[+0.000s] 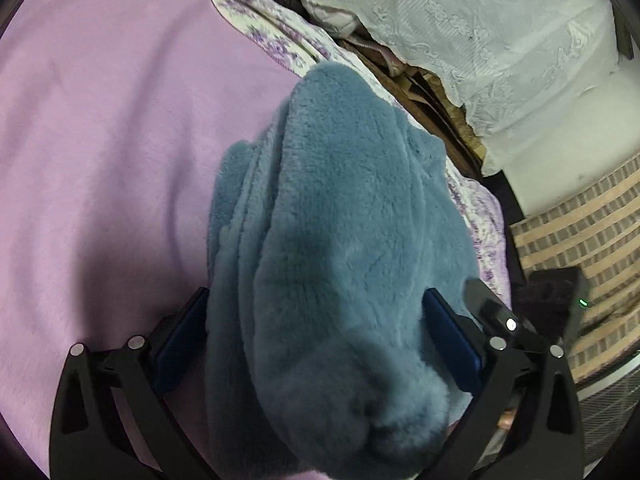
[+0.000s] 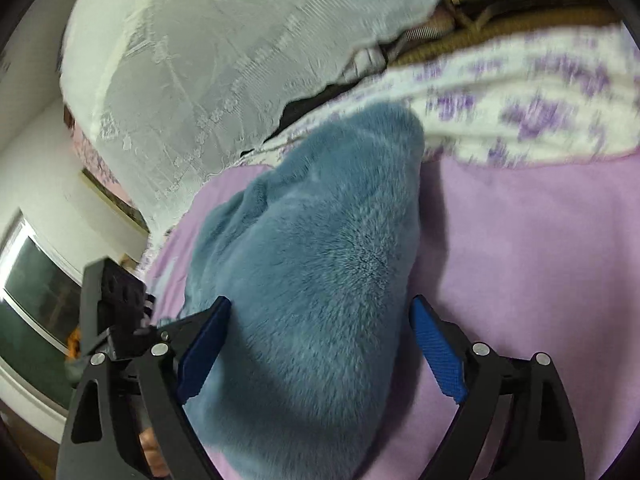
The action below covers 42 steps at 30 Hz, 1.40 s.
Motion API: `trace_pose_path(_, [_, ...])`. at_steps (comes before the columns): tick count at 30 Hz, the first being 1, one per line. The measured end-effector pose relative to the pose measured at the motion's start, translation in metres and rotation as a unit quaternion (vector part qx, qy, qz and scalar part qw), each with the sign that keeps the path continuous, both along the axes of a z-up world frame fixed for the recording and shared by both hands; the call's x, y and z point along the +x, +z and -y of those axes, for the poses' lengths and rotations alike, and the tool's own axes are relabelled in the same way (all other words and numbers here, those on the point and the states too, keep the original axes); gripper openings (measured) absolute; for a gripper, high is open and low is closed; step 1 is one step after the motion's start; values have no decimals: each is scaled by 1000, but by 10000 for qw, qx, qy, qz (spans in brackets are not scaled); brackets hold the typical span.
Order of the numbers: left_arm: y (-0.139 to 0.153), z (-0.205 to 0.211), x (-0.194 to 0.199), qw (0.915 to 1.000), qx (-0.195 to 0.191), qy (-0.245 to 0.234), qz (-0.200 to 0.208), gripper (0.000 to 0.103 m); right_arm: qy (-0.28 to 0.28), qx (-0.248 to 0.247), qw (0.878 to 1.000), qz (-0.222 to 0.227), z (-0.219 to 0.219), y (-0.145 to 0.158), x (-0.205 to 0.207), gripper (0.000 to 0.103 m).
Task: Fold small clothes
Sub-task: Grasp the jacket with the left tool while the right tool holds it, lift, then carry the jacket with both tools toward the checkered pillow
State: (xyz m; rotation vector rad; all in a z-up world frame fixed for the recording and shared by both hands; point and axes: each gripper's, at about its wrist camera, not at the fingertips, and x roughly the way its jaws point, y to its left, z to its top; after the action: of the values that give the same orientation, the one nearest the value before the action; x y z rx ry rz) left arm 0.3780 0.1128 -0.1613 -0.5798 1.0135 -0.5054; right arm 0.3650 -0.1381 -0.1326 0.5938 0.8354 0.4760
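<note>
Blue-grey fleece garment (image 1: 340, 216) — lilac blanket (image 1: 112, 152), seemingly plain.

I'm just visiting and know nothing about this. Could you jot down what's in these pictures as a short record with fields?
Garment: fluffy blue garment, bunched lengthwise
Surface: pink blanket
Behind: purple-flowered sheet, white lace cloth
Left gripper: wide, garment between its pads, grip unclear
Right gripper: open, right pad clear of garment

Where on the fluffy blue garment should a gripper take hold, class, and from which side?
Grip the blue garment at its far rounded end, coming in from the near side along its length: there it narrows and lies loose on the pink blanket, while the near end bunches thick.
</note>
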Motion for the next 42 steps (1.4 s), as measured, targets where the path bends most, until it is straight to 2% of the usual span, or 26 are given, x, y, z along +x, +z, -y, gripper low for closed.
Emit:
trace_pose_path(2, [1, 3, 2, 9999, 58, -65, 81, 99, 102, 232, 9995, -165, -2, -9, 11, 92])
trace_pose_path(4, [1, 6, 2, 9998, 141, -55, 160, 99, 185, 224, 9995, -106, -8, -10, 17, 92])
trace_pose_path(5, [2, 8, 2, 9996, 195, -49, 204, 99, 265, 146, 9995, -32, -13, -9, 17, 86])
trace_pose_path(7, [3, 10, 1, 9994, 242, -25, 251, 94, 257, 12, 9996, 99, -18, -6, 14, 79])
trace_pose_path(9, [5, 10, 0, 9993, 204, -58, 310, 81, 249, -130, 9993, 237, -20, -2, 11, 70])
trace_pose_path(12, [12, 12, -7, 9984, 286, 0, 487, 70, 227, -555, 9964, 597, -30, 11, 1, 65])
trace_pose_path(15, [24, 18, -17, 9958, 510, 17, 763, 65, 210, -736, 9936, 825, -29, 21, -6, 64])
trace_pose_path(20, [40, 31, -36, 9893, 915, 20, 1134, 62, 126, -842, 9912, 1012, -23, 33, -21, 64])
trace_pose_path(29, [66, 59, -63, 9834, 1125, -102, 1420, 62, -85, -859, 9884, 1250, 6, 54, -60, 64])
trace_pose_path(36, [86, 110, -84, 9786, 1214, -444, 1600, 62, -373, -889, 9857, 1385, 54, 70, -94, 64])
trace_pose_path(42, [106, 177, -102, 9709, 1279, -926, 1802, 62, -814, -907, 9813, 1488, 118, 85, -130, 64])
